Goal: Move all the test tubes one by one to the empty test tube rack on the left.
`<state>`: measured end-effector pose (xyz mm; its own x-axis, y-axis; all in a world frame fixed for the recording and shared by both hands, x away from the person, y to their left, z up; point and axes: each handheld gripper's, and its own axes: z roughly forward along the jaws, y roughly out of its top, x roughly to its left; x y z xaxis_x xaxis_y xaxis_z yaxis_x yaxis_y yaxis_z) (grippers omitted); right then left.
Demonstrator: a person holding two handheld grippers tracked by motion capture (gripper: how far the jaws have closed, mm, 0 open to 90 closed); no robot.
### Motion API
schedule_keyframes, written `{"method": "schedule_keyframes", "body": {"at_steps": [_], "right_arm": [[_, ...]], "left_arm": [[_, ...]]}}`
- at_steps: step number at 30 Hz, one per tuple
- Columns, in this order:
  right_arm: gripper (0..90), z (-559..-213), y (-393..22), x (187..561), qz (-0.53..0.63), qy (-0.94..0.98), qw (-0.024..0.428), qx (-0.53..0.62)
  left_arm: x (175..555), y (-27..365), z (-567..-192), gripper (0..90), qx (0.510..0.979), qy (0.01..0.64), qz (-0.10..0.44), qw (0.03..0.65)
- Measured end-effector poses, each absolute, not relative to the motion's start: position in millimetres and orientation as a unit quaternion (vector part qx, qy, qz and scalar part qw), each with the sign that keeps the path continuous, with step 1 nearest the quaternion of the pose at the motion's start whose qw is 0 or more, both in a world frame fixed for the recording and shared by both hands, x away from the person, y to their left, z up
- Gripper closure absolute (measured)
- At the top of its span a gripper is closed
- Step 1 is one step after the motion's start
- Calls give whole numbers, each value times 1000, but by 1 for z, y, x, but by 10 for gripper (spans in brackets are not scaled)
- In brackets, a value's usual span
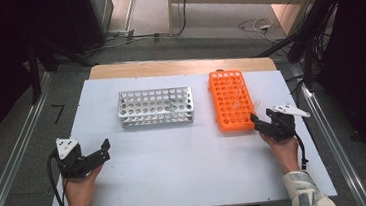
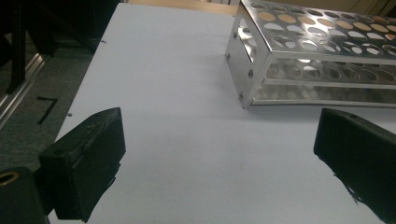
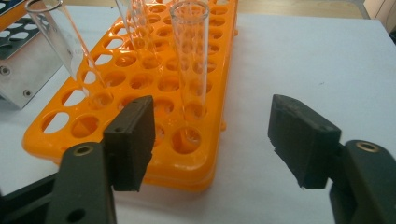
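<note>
Glass tubes (image 3: 189, 70) too faint in high view; tops cropped in right gripper view

Grey carpet floor (image 1: 223, 16) with loose cables (image 1: 257, 24), metal rails (image 1: 10, 163) flanking the white worktop (image 1: 186, 158), dark room edges.

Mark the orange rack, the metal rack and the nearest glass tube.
orange rack (image 3: 56, 122): right gripper view, on its top face near the front corner.
metal rack (image 2: 322, 56): left gripper view, on its top plate's front edge.
glass tube (image 3: 194, 65): right gripper view, mid-length on its wall.
</note>
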<state>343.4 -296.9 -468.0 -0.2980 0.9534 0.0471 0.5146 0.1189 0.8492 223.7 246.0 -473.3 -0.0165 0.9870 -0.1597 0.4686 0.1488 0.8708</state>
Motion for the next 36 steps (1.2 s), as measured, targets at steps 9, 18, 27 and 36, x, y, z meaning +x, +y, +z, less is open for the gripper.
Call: {"method": "schedule_keyframes", "body": {"at_steps": [9, 18, 27, 36], "right_arm": [[517, -472, -289, 352, 409, 700, 278, 515], [661, -474, -284, 355, 408, 702, 290, 508], [728, -476, -282, 357, 404, 706, 297, 500], [734, -464, -283, 353, 417, 696, 301, 501]], "left_arm": [[225, 245, -474, 24, 571, 640, 317, 405], [225, 245, -475, 24, 572, 641, 316, 402], [225, 245, -475, 24, 573, 640, 315, 403], [225, 245, -474, 24, 572, 640, 315, 404]]}}
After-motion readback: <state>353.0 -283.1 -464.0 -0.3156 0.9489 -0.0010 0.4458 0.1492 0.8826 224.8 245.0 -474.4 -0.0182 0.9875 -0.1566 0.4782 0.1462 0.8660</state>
